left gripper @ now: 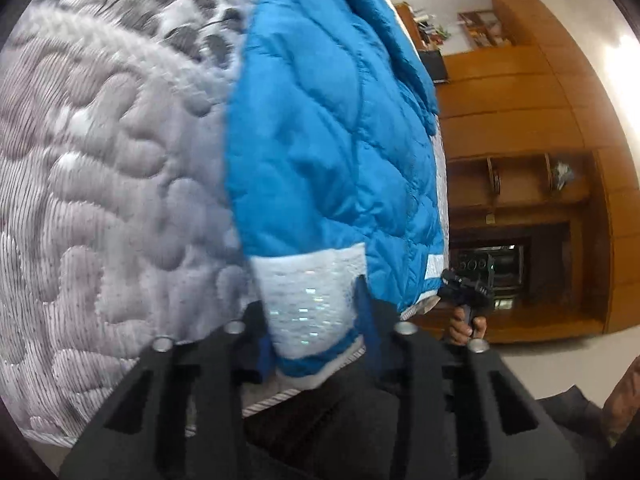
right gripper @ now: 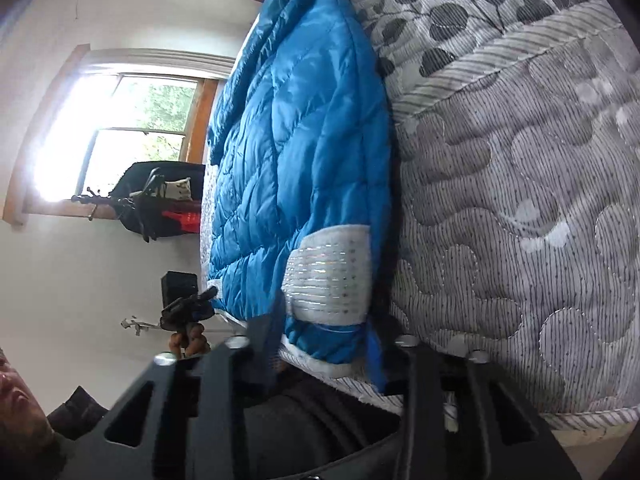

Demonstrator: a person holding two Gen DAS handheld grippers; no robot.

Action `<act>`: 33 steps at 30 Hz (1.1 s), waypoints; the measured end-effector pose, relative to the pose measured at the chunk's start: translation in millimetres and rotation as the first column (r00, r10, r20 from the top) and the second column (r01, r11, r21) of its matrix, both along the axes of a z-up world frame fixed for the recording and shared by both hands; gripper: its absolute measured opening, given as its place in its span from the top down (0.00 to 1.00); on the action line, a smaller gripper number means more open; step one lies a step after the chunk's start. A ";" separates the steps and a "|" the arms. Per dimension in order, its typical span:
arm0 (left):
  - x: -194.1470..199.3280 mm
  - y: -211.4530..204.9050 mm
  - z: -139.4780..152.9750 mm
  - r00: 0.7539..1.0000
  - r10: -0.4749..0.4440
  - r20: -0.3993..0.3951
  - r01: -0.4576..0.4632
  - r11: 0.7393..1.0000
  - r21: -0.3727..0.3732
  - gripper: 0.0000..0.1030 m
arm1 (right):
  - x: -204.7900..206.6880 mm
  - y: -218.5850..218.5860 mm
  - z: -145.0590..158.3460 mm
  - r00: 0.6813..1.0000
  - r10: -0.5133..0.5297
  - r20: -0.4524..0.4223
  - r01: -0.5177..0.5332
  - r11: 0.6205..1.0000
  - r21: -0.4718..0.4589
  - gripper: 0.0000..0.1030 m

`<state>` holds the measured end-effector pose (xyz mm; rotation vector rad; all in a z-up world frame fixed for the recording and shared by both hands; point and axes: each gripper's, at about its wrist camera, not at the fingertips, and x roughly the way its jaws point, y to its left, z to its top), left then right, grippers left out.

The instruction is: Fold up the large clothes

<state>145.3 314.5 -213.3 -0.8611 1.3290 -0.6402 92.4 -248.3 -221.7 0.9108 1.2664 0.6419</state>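
Observation:
A blue quilted puffer jacket (left gripper: 320, 140) lies on a grey quilted bedspread (left gripper: 100, 200). It has white knit bands at the hem. In the left wrist view, my left gripper (left gripper: 316, 332) is shut on one hem corner, with the white knit band (left gripper: 312, 292) between its fingers. The right gripper (left gripper: 468, 286) shows small at the jacket's other hem corner, held by a hand (left gripper: 466, 326). In the right wrist view, my right gripper (right gripper: 320, 352) is shut on the jacket (right gripper: 288, 160) at its white band (right gripper: 332, 276). The left gripper (right gripper: 188, 304) shows beyond the far hem corner.
The bedspread (right gripper: 520, 220) stretches wide beside the jacket, with a leaf-print part (right gripper: 460, 8) further up. A wooden cabinet wall (left gripper: 520, 140) stands past the bed's edge on one side. On the other side are a bright window (right gripper: 120, 132) and a dark bag (right gripper: 160, 200).

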 end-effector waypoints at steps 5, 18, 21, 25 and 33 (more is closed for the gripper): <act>-5.4 5.2 8.5 1.000 0.016 0.026 -0.014 0.999 -0.050 0.86 | -6.3 -9.2 8.5 0.998 -0.039 0.042 0.037 0.998 0.044 0.87; -6.6 18.6 58.1 0.986 0.108 0.128 -0.083 0.979 -0.184 0.89 | -2.1 -14.2 59.1 0.983 -0.114 0.144 0.097 0.988 0.120 0.90; -3.9 19.6 66.5 0.982 0.121 0.146 -0.088 0.973 -0.215 0.89 | 3.2 -12.9 74.4 0.977 -0.121 0.173 0.101 0.988 0.121 0.90; 2.2 23.9 81.0 0.975 0.141 0.173 -0.097 0.966 -0.240 0.89 | 10.6 -10.2 89.4 0.970 -0.134 0.204 0.109 0.986 0.129 0.91; 28.9 29.2 109.1 0.960 0.175 0.220 -0.111 0.956 -0.273 0.89 | 40.0 -8.3 120.2 0.951 -0.151 0.271 0.121 0.985 0.125 0.92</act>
